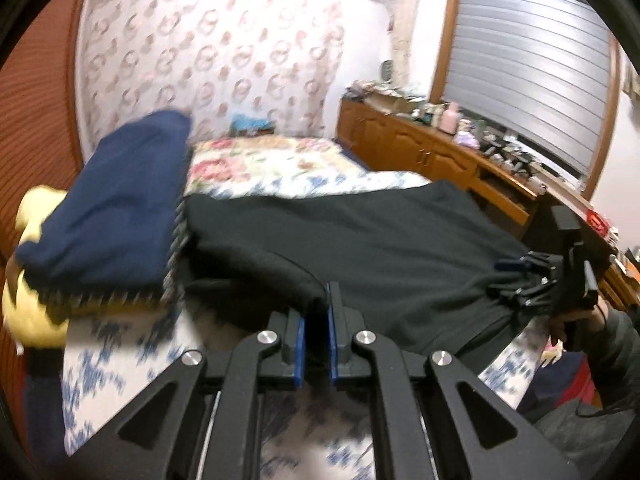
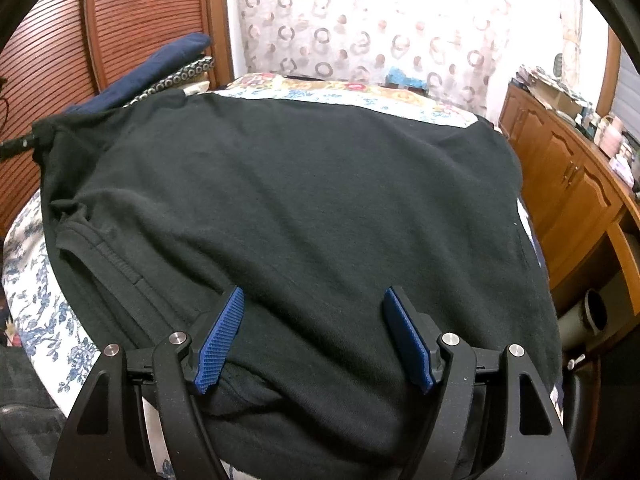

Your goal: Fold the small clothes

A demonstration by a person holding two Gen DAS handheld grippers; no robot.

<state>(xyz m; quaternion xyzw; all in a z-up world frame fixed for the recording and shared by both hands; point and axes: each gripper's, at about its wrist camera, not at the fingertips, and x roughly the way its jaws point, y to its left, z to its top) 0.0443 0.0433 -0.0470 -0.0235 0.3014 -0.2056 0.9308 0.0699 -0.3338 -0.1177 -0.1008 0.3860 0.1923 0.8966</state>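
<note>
On floral-print bedspread (image 2: 28,292) — black knit garment (image 2: 280,200) lying spread flat. Left gripper (image 1: 317,320) clamping garment's near corner, starting fold; right gripper (image 2: 312,336) hovering wide open over near hem, holding nothing. Next move calling for carrying pinched corner across — right pinning or gripping hem.

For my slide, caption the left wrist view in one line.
Left gripper shut on an edge of the black garment spread over the floral bedspread, folded navy clothes stacked alongside.
</note>
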